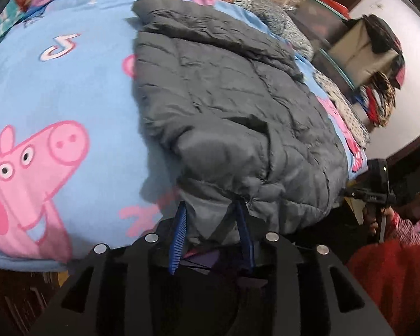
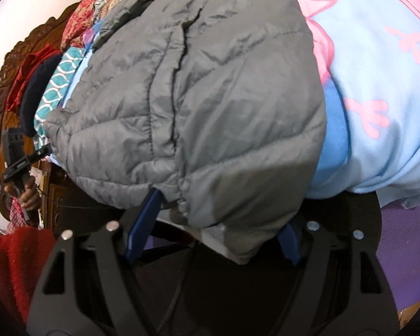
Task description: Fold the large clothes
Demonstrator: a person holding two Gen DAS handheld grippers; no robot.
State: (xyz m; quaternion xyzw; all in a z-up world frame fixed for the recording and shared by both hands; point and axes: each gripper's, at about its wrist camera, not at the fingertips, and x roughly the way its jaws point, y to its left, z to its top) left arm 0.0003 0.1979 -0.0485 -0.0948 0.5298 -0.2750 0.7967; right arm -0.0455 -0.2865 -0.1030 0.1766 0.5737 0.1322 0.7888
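Observation:
A grey quilted puffer jacket lies on a light blue Peppa Pig blanket on a bed. My left gripper has its blue fingers around the jacket's near hem, with cloth bunched between them. In the right wrist view the jacket fills the middle, and my right gripper has blue fingers set wide around the hem, which drapes over them. The other gripper shows at each view's edge, at the right in the left wrist view and at the left in the right wrist view.
The blanket hangs over the bed's near edge. A carved wooden headboard stands at left. Patterned bedding and a shelf with clothes lie beyond the bed. Red cloth is close to me.

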